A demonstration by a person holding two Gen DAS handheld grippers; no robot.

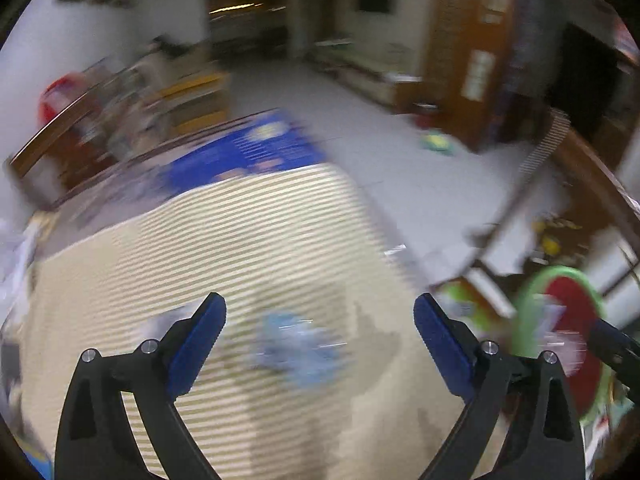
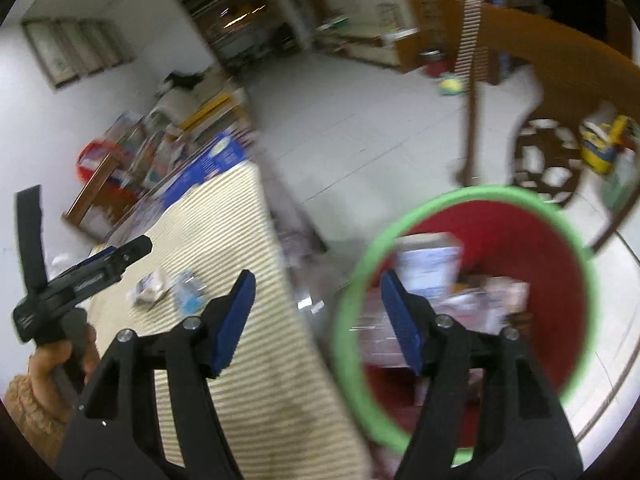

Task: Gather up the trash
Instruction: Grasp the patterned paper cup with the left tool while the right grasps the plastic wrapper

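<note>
A crumpled blue and clear wrapper (image 1: 298, 350) lies on the cream striped mat (image 1: 224, 248). My left gripper (image 1: 320, 312) is open and empty just above it, fingers on either side. In the right wrist view the same wrapper (image 2: 188, 294) lies beside a small white and blue packet (image 2: 151, 285). My right gripper (image 2: 316, 284) is open and empty at the rim of a red bin with a green rim (image 2: 476, 196). The bin holds a white carton (image 2: 430, 264) and other blurred trash. The left gripper also shows in the right wrist view (image 2: 132, 250).
The bin (image 1: 568, 304) stands on the floor to the right of the mat's edge. A blue box (image 1: 248, 152) lies at the mat's far end. Wooden furniture (image 2: 540, 52) stands behind the bin. Shelves with clutter (image 2: 136, 152) line the left wall.
</note>
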